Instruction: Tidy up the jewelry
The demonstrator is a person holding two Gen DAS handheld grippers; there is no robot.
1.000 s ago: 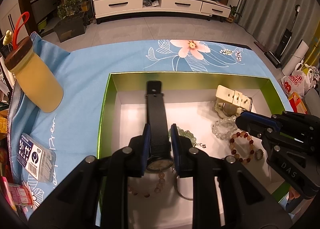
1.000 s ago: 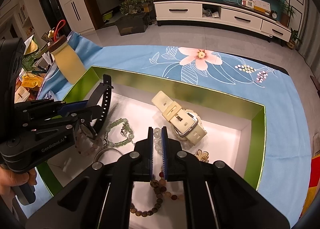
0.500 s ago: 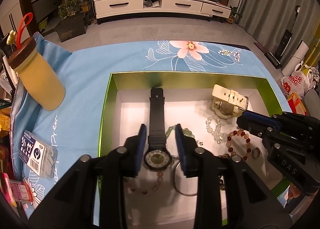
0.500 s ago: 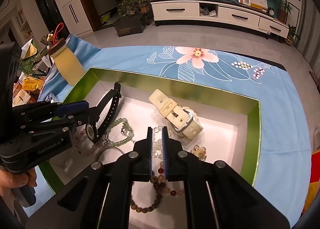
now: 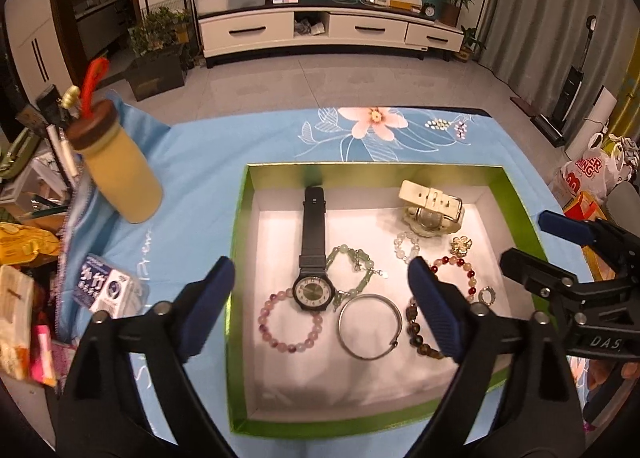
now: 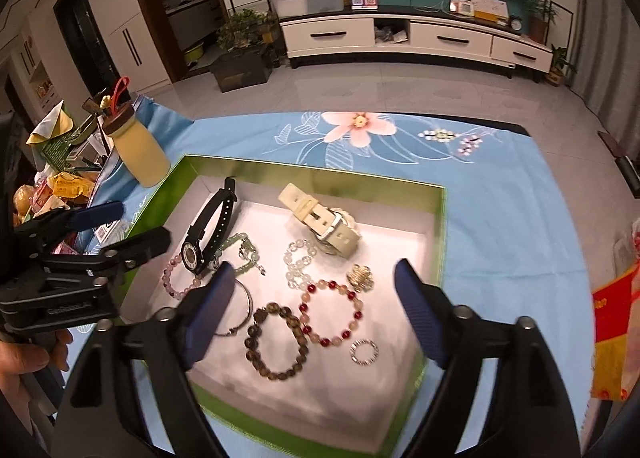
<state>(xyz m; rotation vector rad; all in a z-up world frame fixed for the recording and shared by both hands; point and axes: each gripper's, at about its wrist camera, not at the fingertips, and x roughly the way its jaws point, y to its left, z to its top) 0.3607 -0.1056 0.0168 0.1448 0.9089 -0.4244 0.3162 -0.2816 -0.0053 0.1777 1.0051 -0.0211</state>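
A green box (image 5: 239, 258) with a white lining holds the jewelry. A black watch (image 5: 314, 242) lies flat in it, left of middle, beside a green bead bracelet (image 5: 352, 258), a pink bead bracelet (image 5: 290, 322) and a silver bangle (image 5: 370, 326). A cream watch (image 6: 324, 222), a red-and-pale bracelet (image 6: 332, 310), a brown bracelet (image 6: 276, 342), a ring (image 6: 364, 352) and a gold flower brooch (image 6: 360, 278) lie to the right. My left gripper (image 5: 320, 270) hangs above the black watch, jaws opening, nothing between them. My right gripper (image 6: 314, 270) hovers above the bracelets, jaws opening and holding nothing.
The box rests on a blue floral cloth (image 5: 200, 162). A yellow bottle (image 5: 120, 178) with a brown lid stands left of it, near a small clear packet (image 5: 108, 286) and other clutter. Snack bags (image 5: 592, 174) lie off the right edge.
My left gripper let go of the black watch, which now lies flat in the box. My right gripper went from shut among the beads to wide. Both grippers rose and drew back.
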